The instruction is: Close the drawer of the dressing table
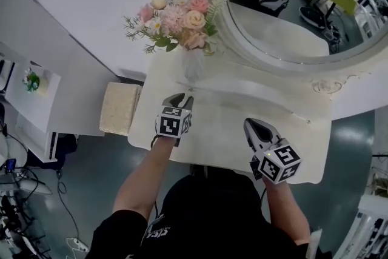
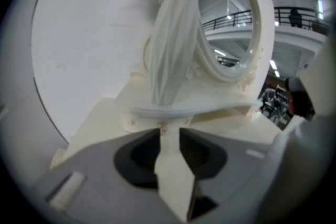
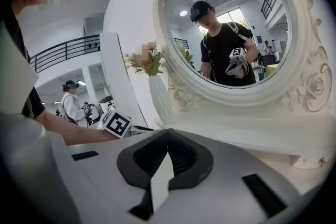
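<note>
While both grippers are held over the cream-white wooden dressing-table bench [image 1: 224, 115], the left gripper [image 1: 182, 98] is seen near the back left of its top, its jaws released and standing apart with nothing grasped; only the bare bench top is seen through the gap in the left gripper view [image 2: 169, 134]. These jaws are pointed at the low raised tier [image 1: 267, 107] that runs along the back edge of the bench; the drawer front [image 2: 149, 120], marked by small gilt knobs, is found in the face of that tier, just ahead of the jaw tips and apart from them. It appears to lie flush with the tier, though its seams cannot be made out.

The right gripper [image 1: 253, 124] is held nearer the front edge, towards the right, well apart from the tier; in the right gripper view [image 3: 168, 134] its jaws are clenched, tips together, with nothing held.

A tall white ribbed ceramic vase [image 2: 173, 44] is stood upright on the ledge of the tier at the back left, just above the drawer front; a bunch of pink and cream flowers [image 1: 179, 21] with green leaves is carried in it. A round mirror [image 1: 291, 3] in an ornate white frame is set at the back right of the bench; a person in a black shirt is reflected in it. A cream, rough-textured rectangular block [image 1: 119, 107] lies just beside the left edge of the bench.
</note>
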`<state>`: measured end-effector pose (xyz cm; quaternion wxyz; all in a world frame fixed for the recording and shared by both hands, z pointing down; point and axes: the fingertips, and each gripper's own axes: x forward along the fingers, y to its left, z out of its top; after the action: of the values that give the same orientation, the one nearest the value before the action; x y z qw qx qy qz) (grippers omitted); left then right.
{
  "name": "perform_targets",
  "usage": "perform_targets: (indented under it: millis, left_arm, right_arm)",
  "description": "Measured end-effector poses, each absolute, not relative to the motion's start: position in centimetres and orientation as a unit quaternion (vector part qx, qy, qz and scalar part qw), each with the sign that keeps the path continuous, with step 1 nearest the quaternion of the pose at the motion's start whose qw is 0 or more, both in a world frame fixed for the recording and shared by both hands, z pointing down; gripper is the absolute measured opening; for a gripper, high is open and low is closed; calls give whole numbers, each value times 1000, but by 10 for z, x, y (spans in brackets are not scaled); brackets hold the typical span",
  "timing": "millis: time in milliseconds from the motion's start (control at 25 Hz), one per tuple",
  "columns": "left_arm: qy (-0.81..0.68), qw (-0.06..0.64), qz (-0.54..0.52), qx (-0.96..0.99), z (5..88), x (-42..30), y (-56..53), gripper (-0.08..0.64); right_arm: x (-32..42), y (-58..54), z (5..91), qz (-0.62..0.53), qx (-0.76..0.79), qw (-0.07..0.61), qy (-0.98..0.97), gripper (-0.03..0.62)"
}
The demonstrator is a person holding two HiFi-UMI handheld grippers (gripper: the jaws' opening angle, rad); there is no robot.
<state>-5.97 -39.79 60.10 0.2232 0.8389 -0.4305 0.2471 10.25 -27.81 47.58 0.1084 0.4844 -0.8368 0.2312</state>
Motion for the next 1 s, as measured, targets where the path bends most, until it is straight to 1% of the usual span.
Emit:
perform_targets:
  millis: [280, 480, 640, 800, 1000]
  left_arm:
    - [-420, 177, 204, 866, 543, -55, -366, 92]
    - [-413, 156, 185, 878, 519, -52, -345, 74]
    - [-406, 129, 171, 888, 495, -43, -327, 67]
    - [-397, 104, 156, 899, 470, -29, -312, 61]
    - [-392, 95, 143, 904, 445, -3, -301, 51]
  right_arm:
    - [99, -244, 465, 227, 506, 104, -826, -5]
    - [104, -224, 456, 220, 519, 105, -819, -5]
    - [115, -217, 448, 214, 524, 106, -818, -5]
    - [125, -220, 431, 196, 525, 90, -823, -5]
    - [150, -221, 421, 189, 516, 77, -832, -5]
